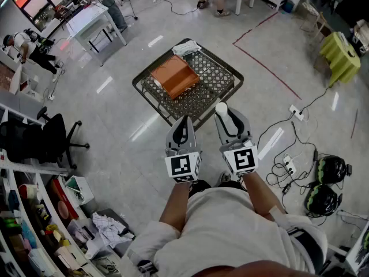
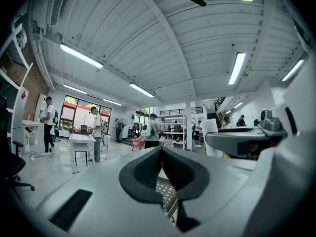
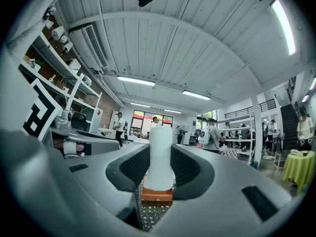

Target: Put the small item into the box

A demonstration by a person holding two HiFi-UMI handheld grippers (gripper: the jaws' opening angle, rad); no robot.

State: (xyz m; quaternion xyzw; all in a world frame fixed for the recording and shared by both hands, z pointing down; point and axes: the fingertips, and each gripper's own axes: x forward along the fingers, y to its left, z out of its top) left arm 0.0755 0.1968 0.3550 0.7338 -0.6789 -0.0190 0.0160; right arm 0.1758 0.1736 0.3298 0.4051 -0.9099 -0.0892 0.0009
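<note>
An orange-brown box lies closed on a low table with a lattice top. My right gripper is shut on a small white bottle-shaped item, held upright just short of the table's near edge. In the right gripper view the white item stands between the pads of the gripper, with the box beyond and below it. My left gripper hangs beside the right one, shut with nothing in it; in its own view the left gripper shows closed jaws above the lattice.
A crumpled white thing lies at the table's far corner. A black office chair and shelves stand to the left, a white desk far left, and a green table far right. Cables, a power strip and helmets lie on the floor to the right.
</note>
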